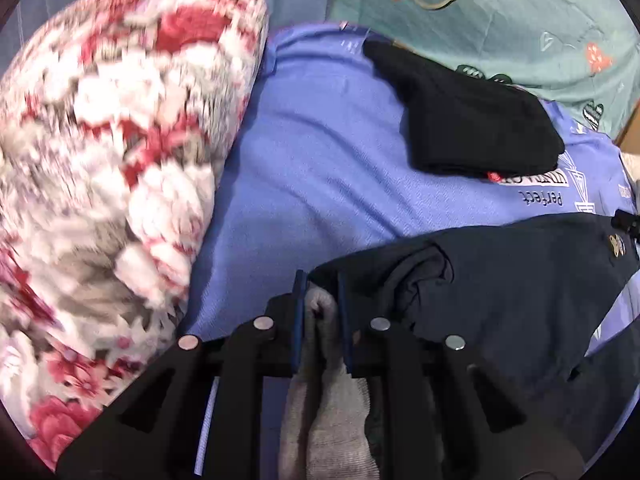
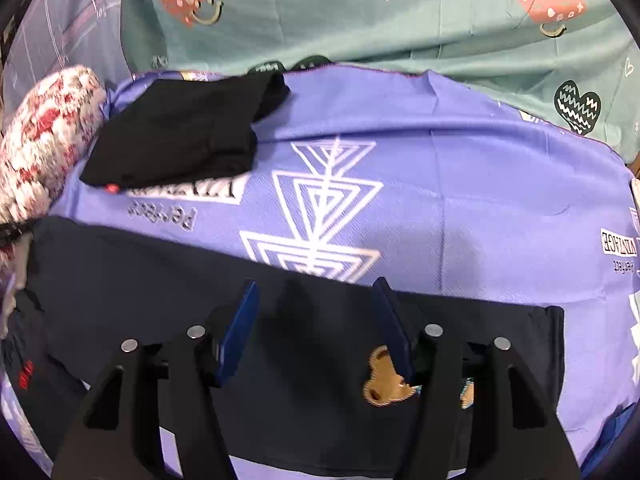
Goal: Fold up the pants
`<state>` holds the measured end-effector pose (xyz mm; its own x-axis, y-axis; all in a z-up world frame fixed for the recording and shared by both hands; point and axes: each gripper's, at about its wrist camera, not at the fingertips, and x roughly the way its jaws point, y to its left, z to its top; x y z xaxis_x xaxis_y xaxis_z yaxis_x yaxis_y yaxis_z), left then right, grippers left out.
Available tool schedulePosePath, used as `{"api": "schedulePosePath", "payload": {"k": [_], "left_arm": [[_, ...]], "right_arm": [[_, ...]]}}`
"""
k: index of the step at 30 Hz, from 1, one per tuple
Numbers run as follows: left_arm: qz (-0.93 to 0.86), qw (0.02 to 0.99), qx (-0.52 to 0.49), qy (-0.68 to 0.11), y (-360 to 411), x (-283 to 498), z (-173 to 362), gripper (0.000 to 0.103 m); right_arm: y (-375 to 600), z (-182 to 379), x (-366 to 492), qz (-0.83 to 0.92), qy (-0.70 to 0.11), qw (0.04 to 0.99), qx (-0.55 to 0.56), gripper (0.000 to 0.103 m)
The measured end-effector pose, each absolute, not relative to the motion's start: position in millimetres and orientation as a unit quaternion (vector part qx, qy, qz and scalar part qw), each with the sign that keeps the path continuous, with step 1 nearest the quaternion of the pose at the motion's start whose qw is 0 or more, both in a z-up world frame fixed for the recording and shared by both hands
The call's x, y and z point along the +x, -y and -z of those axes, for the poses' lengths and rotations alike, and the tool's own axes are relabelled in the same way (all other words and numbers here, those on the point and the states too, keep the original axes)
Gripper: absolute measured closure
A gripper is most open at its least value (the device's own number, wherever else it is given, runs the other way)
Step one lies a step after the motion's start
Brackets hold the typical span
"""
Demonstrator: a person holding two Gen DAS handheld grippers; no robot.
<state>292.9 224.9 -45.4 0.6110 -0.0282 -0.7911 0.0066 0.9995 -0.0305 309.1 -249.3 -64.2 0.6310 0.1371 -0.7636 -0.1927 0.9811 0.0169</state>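
Note:
Dark navy pants [image 2: 160, 280] lie spread across the near part of a purple printed sheet [image 2: 440, 168]; they carry a gold bear patch [image 2: 386, 384]. In the left wrist view the pants [image 1: 520, 280] are bunched at the lower right. My left gripper [image 1: 322, 284] is shut on a fold of the pants, with their grey inner lining [image 1: 324, 412] showing between the fingers. My right gripper [image 2: 316, 292] is open, its blue fingers just above the flat pants.
A folded black garment [image 2: 180, 132] lies on the sheet's far left; it also shows in the left wrist view [image 1: 472, 120]. A red-and-white floral blanket [image 1: 100, 160] is piled at the left. A teal heart-print sheet [image 2: 360, 20] covers the bed behind.

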Motion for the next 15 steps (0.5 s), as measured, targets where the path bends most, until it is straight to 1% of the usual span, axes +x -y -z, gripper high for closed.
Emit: {"api": "schedulePosePath", "payload": {"k": [3, 6, 9, 11, 12, 15], "left_arm": [[-0.001, 0.89, 0.009, -0.455, -218.8, 298.1, 58.4, 0.085], [-0.002, 0.89, 0.0, -0.457, -220.4, 299.8, 57.6, 0.083], [0.003, 0.889, -0.005, -0.459, -223.8, 300.6, 54.9, 0.082], [0.008, 0.893, 0.0, -0.451, -223.5, 296.9, 49.5, 0.084], [0.01, 0.895, 0.001, -0.446, -222.5, 295.3, 47.3, 0.085], [0.015, 0.901, -0.003, -0.434, -222.2, 288.0, 39.3, 0.086]], "right_arm": [[256.1, 78.0, 316.2, -0.072, -0.443, 0.891, -0.065, 0.043], [268.8, 87.2, 323.8, -0.049, -0.455, 0.885, -0.082, 0.042], [279.5, 87.2, 328.1, -0.065, -0.461, 0.883, -0.061, 0.041], [269.4, 81.0, 327.3, -0.097, -0.451, 0.884, -0.069, 0.039], [261.7, 79.2, 326.7, -0.106, -0.445, 0.885, -0.084, 0.036], [225.6, 80.6, 330.6, -0.145, -0.437, 0.876, -0.143, 0.034]]}}
